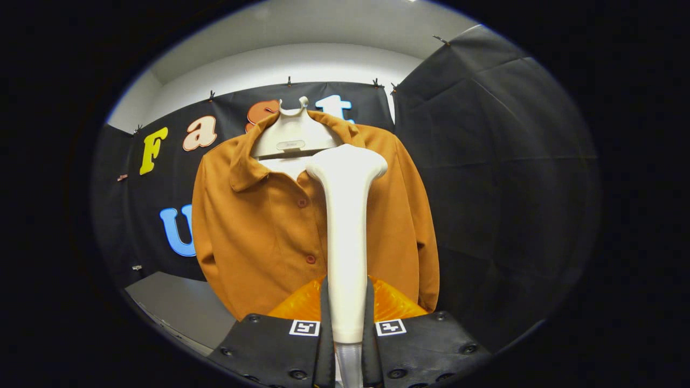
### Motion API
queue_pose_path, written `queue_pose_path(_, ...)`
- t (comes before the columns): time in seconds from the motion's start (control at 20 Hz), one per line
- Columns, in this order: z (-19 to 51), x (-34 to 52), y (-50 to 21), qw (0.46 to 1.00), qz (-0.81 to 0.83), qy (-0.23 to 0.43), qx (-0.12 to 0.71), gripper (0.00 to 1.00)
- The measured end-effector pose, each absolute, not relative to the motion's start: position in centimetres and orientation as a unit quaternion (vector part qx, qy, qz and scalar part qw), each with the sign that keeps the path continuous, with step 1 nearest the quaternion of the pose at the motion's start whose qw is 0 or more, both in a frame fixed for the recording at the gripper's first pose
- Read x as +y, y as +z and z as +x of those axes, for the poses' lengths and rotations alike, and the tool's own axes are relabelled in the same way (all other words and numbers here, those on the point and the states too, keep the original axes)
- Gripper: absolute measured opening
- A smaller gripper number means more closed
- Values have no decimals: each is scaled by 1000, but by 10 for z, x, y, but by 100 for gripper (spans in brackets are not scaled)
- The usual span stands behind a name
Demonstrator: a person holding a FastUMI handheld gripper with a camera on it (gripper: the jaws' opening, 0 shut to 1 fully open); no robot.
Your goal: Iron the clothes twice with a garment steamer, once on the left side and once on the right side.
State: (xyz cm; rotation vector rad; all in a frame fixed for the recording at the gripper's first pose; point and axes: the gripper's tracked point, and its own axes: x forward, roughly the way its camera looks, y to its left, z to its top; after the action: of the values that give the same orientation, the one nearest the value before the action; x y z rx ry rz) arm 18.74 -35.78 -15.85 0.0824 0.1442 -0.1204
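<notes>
An orange-brown buttoned shirt (259,226) hangs on a white hanger (294,139) in front of the black cloth wall. My gripper (346,318) is shut on the handle of a white garment steamer (346,226), both fingers pressing on it from either side. The steamer stands upright between the fingers, and its wide head (347,161) reaches up near the shirt's collar, on the right half of the shirt front. Whether the head touches the fabric I cannot tell. The shirt's lower middle is hidden behind the steamer and the gripper.
Black cloth walls (501,178) close the booth behind and to the right. A grey surface (178,304) lies low to the left of the shirt. White wall shows above the cloth.
</notes>
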Motion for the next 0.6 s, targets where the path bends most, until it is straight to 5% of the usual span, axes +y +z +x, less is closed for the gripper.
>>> queue_pose_path(0.6,168,-370,-260,984,48,-68,158,23)
